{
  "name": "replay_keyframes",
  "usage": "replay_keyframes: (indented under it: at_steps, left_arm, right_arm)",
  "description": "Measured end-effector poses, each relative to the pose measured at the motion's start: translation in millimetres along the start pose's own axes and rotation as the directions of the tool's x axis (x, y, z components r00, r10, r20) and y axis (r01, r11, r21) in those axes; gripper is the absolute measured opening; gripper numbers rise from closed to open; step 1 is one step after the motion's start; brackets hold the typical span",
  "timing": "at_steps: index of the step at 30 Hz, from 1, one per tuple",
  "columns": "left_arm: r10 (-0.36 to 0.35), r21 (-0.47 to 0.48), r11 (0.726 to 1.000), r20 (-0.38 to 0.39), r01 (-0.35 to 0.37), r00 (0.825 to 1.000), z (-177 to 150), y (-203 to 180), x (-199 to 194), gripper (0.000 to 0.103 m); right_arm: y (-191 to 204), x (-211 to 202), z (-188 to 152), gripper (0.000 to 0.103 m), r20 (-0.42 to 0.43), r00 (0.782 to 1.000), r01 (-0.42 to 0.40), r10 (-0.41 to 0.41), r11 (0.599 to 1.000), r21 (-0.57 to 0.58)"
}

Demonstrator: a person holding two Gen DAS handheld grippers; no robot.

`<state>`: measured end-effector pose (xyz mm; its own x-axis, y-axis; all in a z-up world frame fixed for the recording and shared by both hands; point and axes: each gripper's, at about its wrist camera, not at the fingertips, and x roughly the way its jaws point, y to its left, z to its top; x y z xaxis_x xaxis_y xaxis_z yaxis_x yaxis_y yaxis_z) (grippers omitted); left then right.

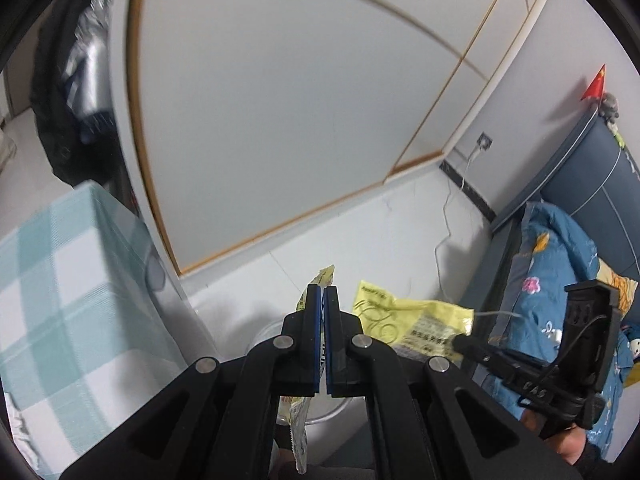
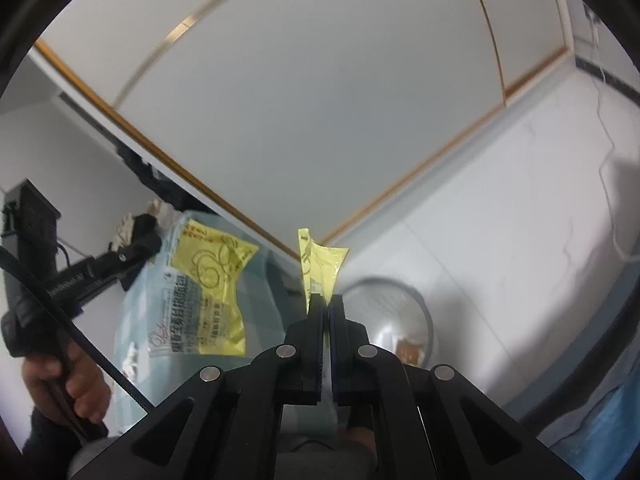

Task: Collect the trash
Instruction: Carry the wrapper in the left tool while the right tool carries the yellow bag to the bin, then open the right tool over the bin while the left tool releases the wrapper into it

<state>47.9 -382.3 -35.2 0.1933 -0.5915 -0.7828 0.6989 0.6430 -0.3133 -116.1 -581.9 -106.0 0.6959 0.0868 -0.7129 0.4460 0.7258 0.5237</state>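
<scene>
My left gripper [image 1: 323,290] is shut on a yellow snack wrapper [image 1: 325,276], which sticks out above the fingertips and hangs down below the jaws. From the right wrist view the same wrapper [image 2: 212,280] shows its printed face, pinched by the left gripper [image 2: 146,234]. My right gripper [image 2: 327,298] is shut on a second yellow wrapper [image 2: 326,262]. That wrapper [image 1: 412,322] also appears in the left wrist view, held by the right gripper [image 1: 460,342]. A round bin with a grey rim [image 2: 384,282] stands on the floor just beyond and below both grippers.
A teal checked cloth [image 1: 60,280] covers a box on the left. White sliding doors with wooden trim [image 1: 280,120] fill the back. A bed with a blue floral quilt [image 1: 560,280] lies to the right. A white cable [image 1: 444,220] runs down the wall. A hand [image 2: 76,380] holds the left gripper.
</scene>
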Motion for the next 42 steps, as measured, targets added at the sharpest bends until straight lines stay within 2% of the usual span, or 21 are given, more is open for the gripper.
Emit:
replay_keyframes:
  at_steps: [7, 13, 14, 16, 17, 18, 19, 21, 27, 35, 38, 42]
  left_arm:
    - [-0.028, 0.006, 1.0, -0.081, 0.029, 0.996, -0.5, -3.2, 32.9, 0.0]
    - [-0.037, 0.006, 0.999, -0.136, 0.038, 0.99, -4.5, -2.1, 54.6, 0.0]
    - [-0.028, -0.002, 1.0, -0.146, 0.028, 0.989, -5.6, -0.5, 57.5, 0.0]
    - [-0.037, -0.025, 0.999, -0.167, 0.033, 0.985, -6.6, 2.3, 65.3, 0.0]
    - [-0.037, -0.034, 0.999, -0.176, 0.032, 0.984, -7.7, 3.6, 68.0, 0.0]
    - [-0.032, -0.036, 0.999, -0.18, 0.026, 0.983, -8.6, 5.5, 70.8, 0.0]
    - [-0.032, -0.04, 0.999, -0.189, 0.025, 0.981, -9.7, 6.2, 74.0, 0.0]
    - [-0.04, -0.047, 0.998, -0.203, 0.031, 0.978, -11.1, 5.8, 78.0, 0.0]
    - [-0.041, -0.035, 0.999, -0.25, 0.034, 0.967, -14.0, -2.9, 90.6, 0.0]
    - [-0.032, -0.077, 0.997, -0.354, 0.005, 0.935, -28.4, 1.5, 118.1, 0.0]
    - [-0.023, -0.101, 0.995, -0.393, -0.019, 0.919, -33.7, 5.3, 128.3, 0.0]
    - [-0.052, -0.14, 0.99, -0.443, -0.012, 0.895, -37.9, 9.4, 134.8, 0.0]
  right_arm:
    - [-36.4, 45.8, -14.5, 0.002, -0.092, 0.995, -0.018, 0.026, 0.996, 0.085]
    - [-43.5, 80.4, -24.0, 0.006, -0.173, 0.985, -0.005, 0.025, 0.993, 0.116]
    - [-43.4, 85.8, -26.7, 0.01, -0.195, 0.981, 0.01, 0.012, 0.994, 0.113]
    - [-43.6, 91.2, -30.3, 0.03, -0.224, 0.975, 0.026, -0.002, 0.994, 0.107]
    - [-43.9, 92.0, -31.5, 0.049, -0.231, 0.973, 0.031, -0.005, 0.994, 0.108]
    - [-45.9, 89.6, -32.8, 0.055, -0.218, 0.976, 0.029, -0.003, 0.992, 0.119]
    - [-46.2, 85.6, -32.4, 0.055, -0.205, 0.979, 0.023, 0.002, 0.992, 0.123]
    - [-47.3, 78.4, -30.6, 0.064, -0.179, 0.984, 0.027, -0.006, 0.993, 0.118]
    - [-50.9, 63.9, -25.0, 0.068, -0.151, 0.987, 0.069, -0.046, 0.986, 0.149]
    - [-66.0, 54.0, -22.1, 0.08, -0.101, 0.992, 0.095, -0.076, 0.974, 0.204]
    - [-69.8, 54.7, -19.3, 0.081, -0.099, 0.993, 0.09, -0.069, 0.971, 0.22]
    - [-69.9, 57.3, -21.6, 0.081, -0.099, 0.993, 0.085, -0.064, 0.973, 0.216]
